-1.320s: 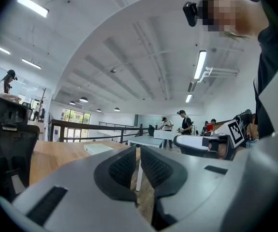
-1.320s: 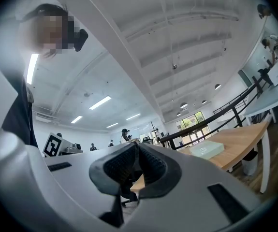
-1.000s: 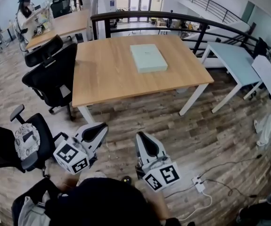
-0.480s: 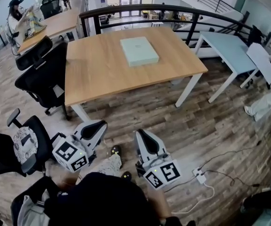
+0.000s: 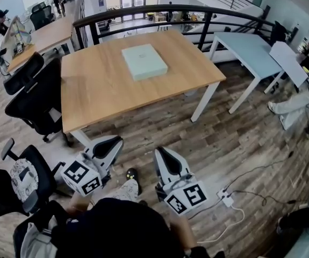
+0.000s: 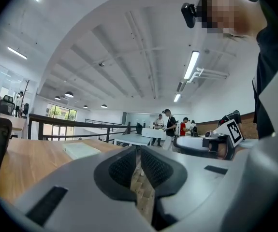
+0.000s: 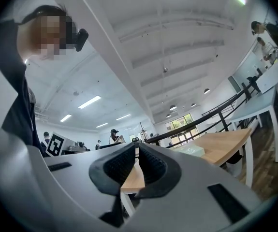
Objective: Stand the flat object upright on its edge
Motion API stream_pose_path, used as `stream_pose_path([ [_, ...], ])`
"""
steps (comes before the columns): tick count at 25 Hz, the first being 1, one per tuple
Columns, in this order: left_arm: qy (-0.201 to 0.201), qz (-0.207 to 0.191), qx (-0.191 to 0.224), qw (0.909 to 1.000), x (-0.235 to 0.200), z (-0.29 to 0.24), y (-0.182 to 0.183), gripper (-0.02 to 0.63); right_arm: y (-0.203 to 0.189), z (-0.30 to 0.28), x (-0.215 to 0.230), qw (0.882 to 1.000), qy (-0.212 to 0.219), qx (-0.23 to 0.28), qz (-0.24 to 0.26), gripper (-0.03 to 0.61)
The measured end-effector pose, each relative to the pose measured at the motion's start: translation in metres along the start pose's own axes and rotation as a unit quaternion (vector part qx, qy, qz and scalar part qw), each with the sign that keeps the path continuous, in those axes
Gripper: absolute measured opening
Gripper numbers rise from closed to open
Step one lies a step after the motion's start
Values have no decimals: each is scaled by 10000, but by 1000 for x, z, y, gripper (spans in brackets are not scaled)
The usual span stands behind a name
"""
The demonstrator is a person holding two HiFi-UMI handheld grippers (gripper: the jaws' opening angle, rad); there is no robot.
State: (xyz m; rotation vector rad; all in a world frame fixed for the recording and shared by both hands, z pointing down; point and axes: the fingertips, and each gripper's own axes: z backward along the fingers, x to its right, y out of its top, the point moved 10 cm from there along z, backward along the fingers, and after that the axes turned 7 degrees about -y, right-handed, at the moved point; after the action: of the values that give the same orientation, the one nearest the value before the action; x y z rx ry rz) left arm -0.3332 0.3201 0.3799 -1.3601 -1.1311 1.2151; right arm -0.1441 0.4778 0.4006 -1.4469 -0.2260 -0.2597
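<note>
A flat pale-green box point(image 5: 144, 61) lies face down on the wooden table point(image 5: 100, 90), toward its far side; it also shows as the pale-green box point(image 6: 80, 150) in the left gripper view and the pale-green box point(image 7: 191, 150) in the right gripper view. My left gripper point(image 5: 115, 142) is held low over the floor, well short of the table's near edge, shut and empty. My right gripper point(image 5: 160, 155) hangs beside it, also shut with nothing in it. In both gripper views the left gripper point(image 6: 139, 153) and right gripper point(image 7: 137, 151) jaws meet at the tips.
Black office chairs point(image 5: 33, 98) stand at the table's left. A black railing point(image 5: 159, 12) runs behind the table, a pale blue table point(image 5: 251, 44) stands at the right. A power strip and cables point(image 5: 227, 198) lie on the wood floor. People stand at desks far off.
The table and box have shifted left and nearer in the head view as I walk toward them. Both grippers stay shut and keep their places low in the frame.
</note>
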Motion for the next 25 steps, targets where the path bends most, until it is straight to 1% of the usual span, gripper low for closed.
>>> stream_pose_path([
  [6,-31,51,18,10000,-30,-18,1,38,0,-29,15,10000,10,-15,-6,32],
  [12,-51,66,89,9999,-49,-37,6,38,5,-49,31,10000,-2,-35,9,32],
  [25,-8,148,128,9998,-88,-53,7,38,6,-92,47,9999,70,-129,23,32],
])
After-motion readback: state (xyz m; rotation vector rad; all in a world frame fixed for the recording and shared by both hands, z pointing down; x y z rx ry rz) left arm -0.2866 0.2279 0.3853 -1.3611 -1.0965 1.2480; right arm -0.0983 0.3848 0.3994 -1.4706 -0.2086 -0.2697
